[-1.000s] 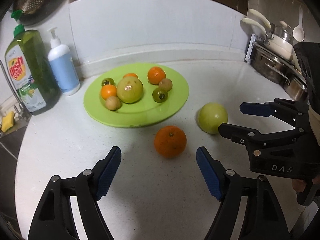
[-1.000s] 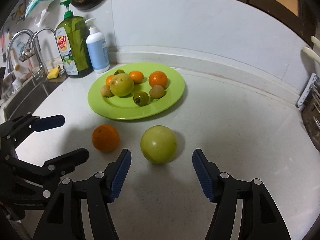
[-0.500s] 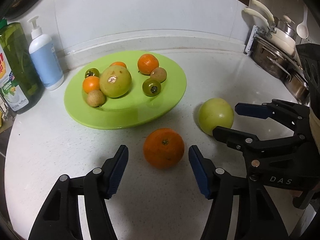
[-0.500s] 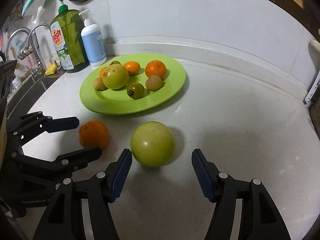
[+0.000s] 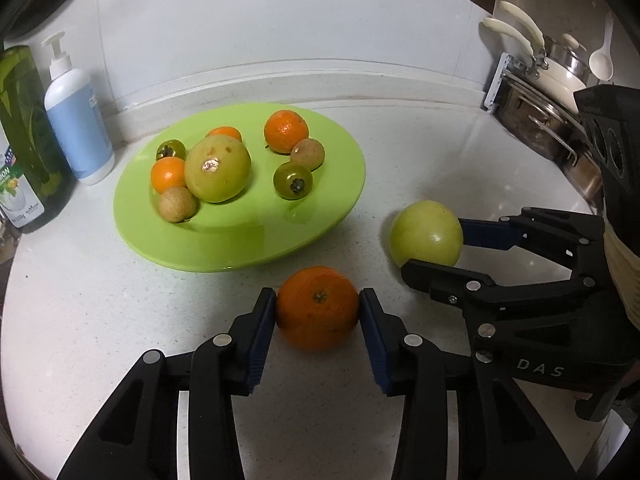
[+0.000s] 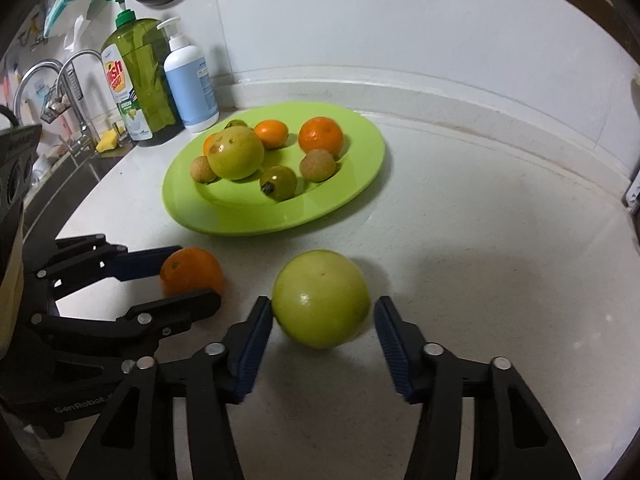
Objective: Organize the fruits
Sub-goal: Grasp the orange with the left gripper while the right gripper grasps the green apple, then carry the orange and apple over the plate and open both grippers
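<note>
An orange (image 5: 317, 307) lies on the white counter in front of a green plate (image 5: 248, 240). My left gripper (image 5: 318, 314) is shut on it, with both blue pads touching its sides; it also shows in the right wrist view (image 6: 191, 270). A large green fruit (image 6: 321, 298) lies to the right of the orange. My right gripper (image 6: 323, 326) is open around it: the left pad touches it and the right pad stands apart. The plate (image 6: 352, 196) holds several small fruits and one large green fruit (image 5: 217, 168).
A blue-and-white pump bottle (image 5: 78, 112) and a green dish-soap bottle (image 6: 138, 80) stand at the back left by the wall. A sink with a tap (image 6: 48, 80) lies farther left. Pots on a rack (image 5: 548, 92) stand at the right.
Both grippers have moved forward around their fruits. The left jaws have closed onto the orange. The right jaws have stayed open, now on either side of the green fruit.
</note>
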`<state>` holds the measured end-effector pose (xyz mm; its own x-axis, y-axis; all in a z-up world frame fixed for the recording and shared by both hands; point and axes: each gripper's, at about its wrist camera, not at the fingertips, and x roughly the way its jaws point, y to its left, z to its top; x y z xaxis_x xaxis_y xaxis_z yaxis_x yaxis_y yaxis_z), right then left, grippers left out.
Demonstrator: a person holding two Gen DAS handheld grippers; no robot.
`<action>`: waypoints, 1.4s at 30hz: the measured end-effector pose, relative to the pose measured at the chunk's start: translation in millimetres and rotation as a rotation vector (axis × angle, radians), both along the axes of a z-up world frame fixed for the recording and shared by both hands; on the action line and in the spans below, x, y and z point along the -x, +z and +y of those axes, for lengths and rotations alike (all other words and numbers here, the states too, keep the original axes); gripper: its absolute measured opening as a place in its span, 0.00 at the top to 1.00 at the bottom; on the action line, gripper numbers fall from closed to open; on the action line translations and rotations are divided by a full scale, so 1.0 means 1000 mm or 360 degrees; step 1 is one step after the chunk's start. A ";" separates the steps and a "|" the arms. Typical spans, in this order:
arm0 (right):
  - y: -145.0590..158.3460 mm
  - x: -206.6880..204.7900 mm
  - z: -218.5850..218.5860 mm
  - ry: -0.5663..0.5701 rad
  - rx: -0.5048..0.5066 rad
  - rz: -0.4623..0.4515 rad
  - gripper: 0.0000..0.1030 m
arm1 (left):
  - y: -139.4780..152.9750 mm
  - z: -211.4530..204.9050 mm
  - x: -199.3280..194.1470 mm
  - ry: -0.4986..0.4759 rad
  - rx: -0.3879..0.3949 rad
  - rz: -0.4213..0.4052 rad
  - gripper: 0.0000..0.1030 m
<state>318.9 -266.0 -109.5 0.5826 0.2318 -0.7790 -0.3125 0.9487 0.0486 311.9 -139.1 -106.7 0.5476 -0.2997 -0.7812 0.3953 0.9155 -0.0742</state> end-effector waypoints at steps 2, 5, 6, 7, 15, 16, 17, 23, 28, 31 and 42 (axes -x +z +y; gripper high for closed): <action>0.000 0.001 0.001 -0.0003 0.0013 -0.0009 0.51 | 0.003 0.002 0.003 0.0005 -0.0007 -0.0010 0.59; 0.000 0.002 0.002 -0.0017 0.0012 -0.0011 0.51 | 0.006 0.006 0.004 0.0030 -0.0025 -0.0016 0.59; 0.000 0.002 0.002 -0.0023 0.0011 -0.0012 0.51 | 0.007 0.008 0.005 0.0039 -0.0018 -0.0013 0.59; 0.000 0.003 0.002 -0.0030 0.0005 -0.0012 0.52 | 0.008 0.010 0.005 0.0044 -0.0014 -0.0011 0.59; 0.002 0.012 0.004 -0.0074 -0.0028 -0.0007 0.52 | 0.016 0.022 0.016 0.0056 0.0003 -0.0024 0.59; 0.004 0.015 0.005 -0.0079 -0.0030 -0.0010 0.52 | 0.017 0.023 0.017 0.0056 0.0009 -0.0027 0.59; 0.005 0.017 0.006 -0.0085 -0.0028 -0.0016 0.52 | 0.019 0.024 0.019 0.0055 0.0014 -0.0028 0.59; 0.018 0.031 0.011 -0.0128 -0.0051 -0.0046 0.52 | 0.031 0.034 0.028 0.0043 0.0057 -0.0050 0.59; 0.031 0.044 0.015 -0.0173 -0.0068 -0.0079 0.52 | 0.043 0.042 0.037 0.0035 0.0096 -0.0075 0.59; 0.041 0.051 0.017 -0.0205 -0.0071 -0.0099 0.52 | 0.051 0.047 0.042 0.0029 0.0108 -0.0092 0.59; 0.079 0.074 0.034 -0.0264 -0.0077 -0.0224 0.52 | 0.086 0.068 0.055 -0.0023 0.0152 -0.0210 0.59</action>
<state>245.2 -231.9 -30.1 0.7182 0.1589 -0.6775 -0.1595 0.9852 0.0620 257.0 -71.4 -20.2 0.6387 -0.3777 -0.6703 0.4207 0.9009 -0.1068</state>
